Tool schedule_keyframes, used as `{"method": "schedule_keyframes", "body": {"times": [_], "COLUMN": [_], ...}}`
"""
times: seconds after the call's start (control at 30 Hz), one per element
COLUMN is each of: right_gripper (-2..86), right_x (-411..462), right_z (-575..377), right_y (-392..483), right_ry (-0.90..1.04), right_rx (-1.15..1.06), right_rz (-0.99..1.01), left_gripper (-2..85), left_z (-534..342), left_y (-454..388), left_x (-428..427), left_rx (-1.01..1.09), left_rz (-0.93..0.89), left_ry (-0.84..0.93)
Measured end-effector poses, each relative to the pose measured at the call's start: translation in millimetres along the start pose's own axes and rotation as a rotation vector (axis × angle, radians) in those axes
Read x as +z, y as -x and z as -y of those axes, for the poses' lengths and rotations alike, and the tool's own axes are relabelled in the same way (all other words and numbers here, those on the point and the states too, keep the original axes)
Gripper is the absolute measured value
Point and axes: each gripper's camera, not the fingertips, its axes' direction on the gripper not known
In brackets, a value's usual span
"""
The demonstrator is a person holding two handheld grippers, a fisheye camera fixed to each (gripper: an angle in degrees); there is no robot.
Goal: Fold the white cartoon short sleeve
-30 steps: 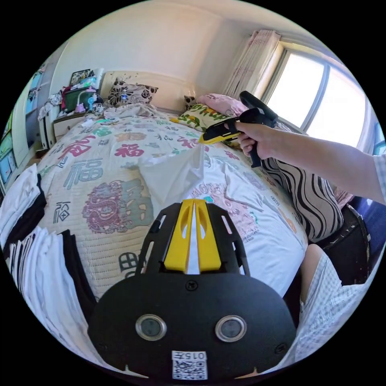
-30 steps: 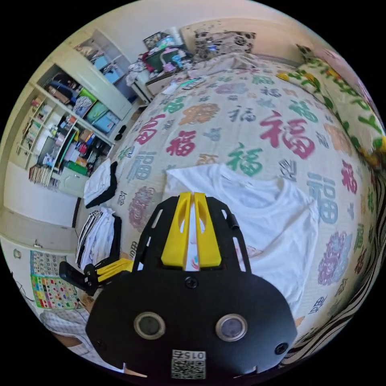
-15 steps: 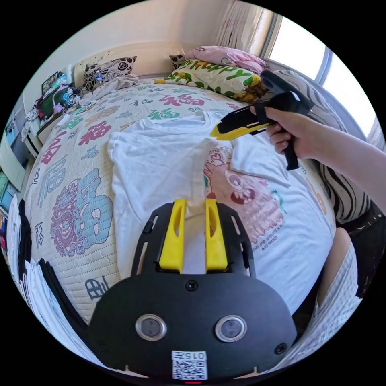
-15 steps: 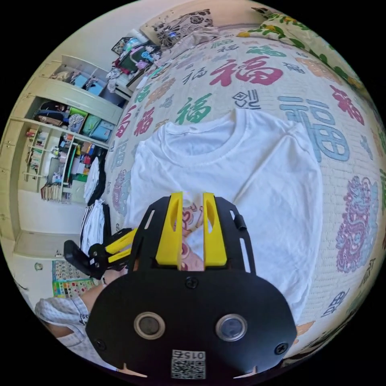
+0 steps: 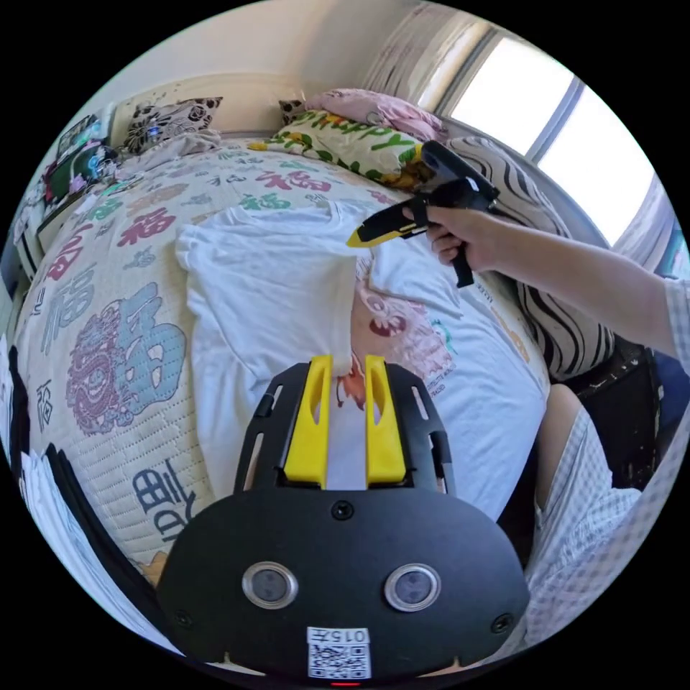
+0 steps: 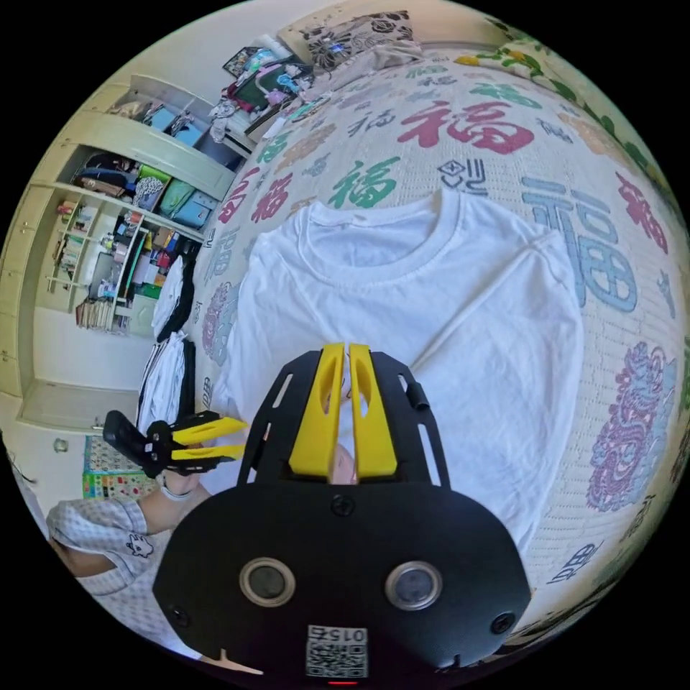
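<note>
Two yellow jaws of the left gripper stand parted at the lower centre of the left gripper view, over the white cartoon short sleeve, soft cotton partly folded across its print on the quilted bedspread. Upper right, a hand carries the right gripper; whether it pinches cloth is unclear.

In the right gripper view, its jaws are nearly together at centre. Shelves at left hold cluttered items, too small to identify.

The left gripper sits low in the middle of its view, jaws apart. The right gripper has its jaws almost together. A hand holds it at the upper right of the left gripper view.
</note>
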Motion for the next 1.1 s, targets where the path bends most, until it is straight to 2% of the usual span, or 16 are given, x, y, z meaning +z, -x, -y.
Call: {"method": "schedule_keyframes", "body": {"times": [0.13, 0.27, 0.5, 0.63, 0.8, 0.87, 1.0, 1.1], "right_gripper": [6.4, 1.1, 0.4, 4.7, 7.5, 8.0, 8.0, 8.6], "right_x": [-12, -7, -72, -134, -178, -195, -228, -251], "right_z": [7, 1, -26, -92, -213, -275, -354, -402], "right_y": [44, 71, 70, 80, 82, 74, 41, 20], "right_ry": [0.066, 0.164, 0.090, 0.034, 0.079, 0.087, 0.076, 0.062], "right_rx": [-0.124, -0.189, -0.122, -0.172, -0.138, -0.045, 0.172, 0.294], "right_rz": [-0.136, -0.244, -0.188, -0.195, -0.211, -0.307, -0.327, -0.368], "left_gripper": [7.0, 4.1, 5.0, 8.0, 9.9, 10.0, 10.0, 9.8], "left_z": [1, 5, 3, -30, -82, -102, -103, -97], "left_y": [25, 47, 58, 64, 46, 41, 38, 42], "left_x": [-16, 18, -4, -41, -68, -70, -67, -42], "left_rx": [-0.098, -0.124, -0.160, -0.224, -0.287, -0.329, -0.344, -0.334], "left_rz": [0.062, 0.150, 0.115, 0.079, 0.120, 0.162, 0.165, 0.161], "left_ry": [-0.087, 0.036, 0.029, 0.088, 0.244, 0.308, 0.332, 0.478]}}
